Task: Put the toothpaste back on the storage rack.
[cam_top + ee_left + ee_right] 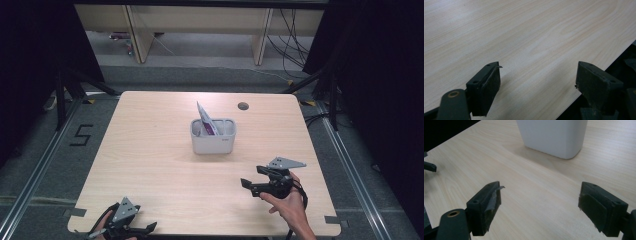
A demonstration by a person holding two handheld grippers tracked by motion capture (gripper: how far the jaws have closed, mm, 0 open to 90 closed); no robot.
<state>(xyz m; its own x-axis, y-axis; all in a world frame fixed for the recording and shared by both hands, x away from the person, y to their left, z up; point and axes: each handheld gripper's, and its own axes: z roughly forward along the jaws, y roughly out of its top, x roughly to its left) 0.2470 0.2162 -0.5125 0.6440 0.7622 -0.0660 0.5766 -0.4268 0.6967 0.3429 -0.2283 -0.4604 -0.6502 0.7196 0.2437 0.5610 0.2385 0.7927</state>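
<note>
Left gripper (537, 75) and right gripper (540, 197): jaws wide apart, holding nothing above the table (150, 165).

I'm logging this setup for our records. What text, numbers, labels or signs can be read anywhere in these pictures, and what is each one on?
"5": black marking on the floor, left of the table.
Packet standing in the white bin: purple and white, any print is too small to read.
White bin, front wall: no legible label.
Left gripper and right gripper: no writing visible on either.
</note>
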